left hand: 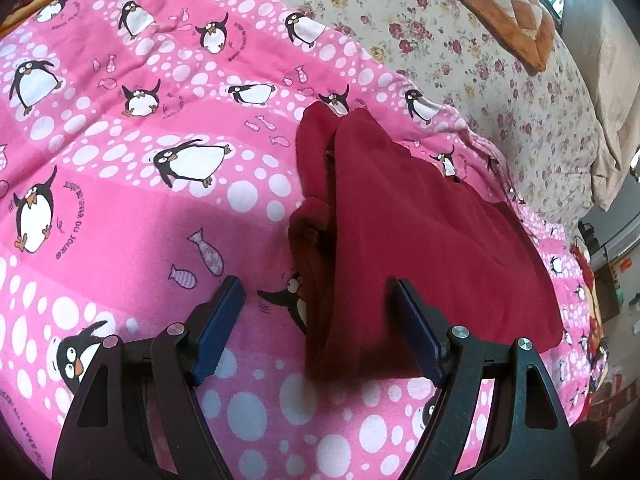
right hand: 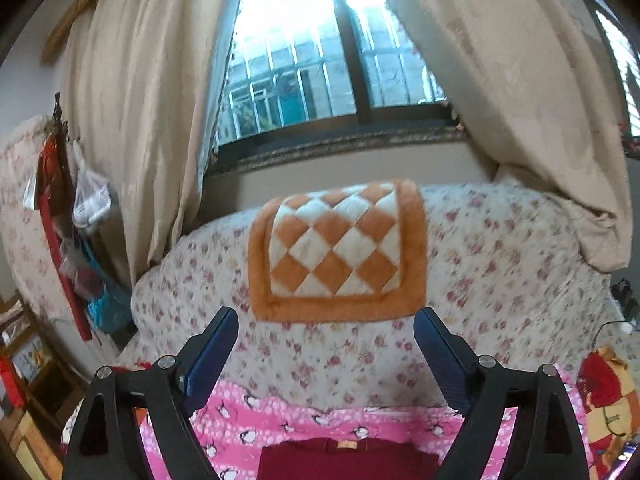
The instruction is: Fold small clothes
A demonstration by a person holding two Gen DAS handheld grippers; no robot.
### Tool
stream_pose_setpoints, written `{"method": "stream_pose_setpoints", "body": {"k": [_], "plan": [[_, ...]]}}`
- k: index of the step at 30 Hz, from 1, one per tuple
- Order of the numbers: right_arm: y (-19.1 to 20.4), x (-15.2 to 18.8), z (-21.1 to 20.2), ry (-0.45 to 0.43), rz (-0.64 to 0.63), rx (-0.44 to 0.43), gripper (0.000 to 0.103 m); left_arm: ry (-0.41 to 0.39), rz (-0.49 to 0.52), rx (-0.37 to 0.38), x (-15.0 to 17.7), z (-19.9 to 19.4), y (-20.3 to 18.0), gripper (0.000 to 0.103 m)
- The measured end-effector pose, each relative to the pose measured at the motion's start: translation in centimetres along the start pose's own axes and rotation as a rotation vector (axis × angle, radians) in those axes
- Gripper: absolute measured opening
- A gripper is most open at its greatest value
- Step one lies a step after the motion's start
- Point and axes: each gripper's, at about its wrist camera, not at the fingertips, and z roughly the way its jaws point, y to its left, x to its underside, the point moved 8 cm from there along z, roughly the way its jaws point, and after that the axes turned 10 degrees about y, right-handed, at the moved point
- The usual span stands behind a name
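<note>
I see the left gripper (left hand: 316,292) spread wide above the bed, gripping nothing; the near edge of the dark red garment (left hand: 420,240) lies between its jaws, pads clear of the cloth. The pink penguin-print blanket (left hand: 140,200) covers the bed, and the garment lies on it, partly folded with bunched folds along its left side. The floral sheet (left hand: 460,48) lies beyond. My right gripper (right hand: 326,324) also stands wide, holding nothing, aimed at the orange checkered cushion (right hand: 338,252) below the window (right hand: 320,60).
</note>
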Motion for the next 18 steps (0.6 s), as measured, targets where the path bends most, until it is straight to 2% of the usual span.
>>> {"method": "stream_pose_setpoints", "body": {"k": [3, 5, 7, 11, 16, 18], "plan": [[0.3, 1.1, 0.8, 0.024, -0.008, -0.006, 0.089, 0.005, -0.012, 0.011, -0.1, 0.0, 0.1, 0.078], [0.5, 3.0, 2.8, 0.065, -0.029, -0.009, 0.089, 0.004, -0.012, 0.012, -0.1, 0.0, 0.1, 0.078], [0.7, 6.2, 6.1, 0.147, -0.044, -0.025, 0.089, 0.004, -0.009, 0.008, -0.1, 0.0, 0.1, 0.078], [1.8, 14.2, 13.8, 0.346, -0.114, -0.047, 0.089, 0.006, -0.009, 0.01, -0.1, 0.1, 0.1, 0.078], [4.5, 27.8, 23.9, 0.612, -0.261, -0.062, 0.087, -0.001, -0.005, 0.025, -0.2, 0.2, 0.2, 0.078], [5.7, 32.3, 26.8, 0.696, -0.302, -0.084, 0.074, -0.006, 0.0, 0.035, -0.3, 0.3, 0.2, 0.078]]}}
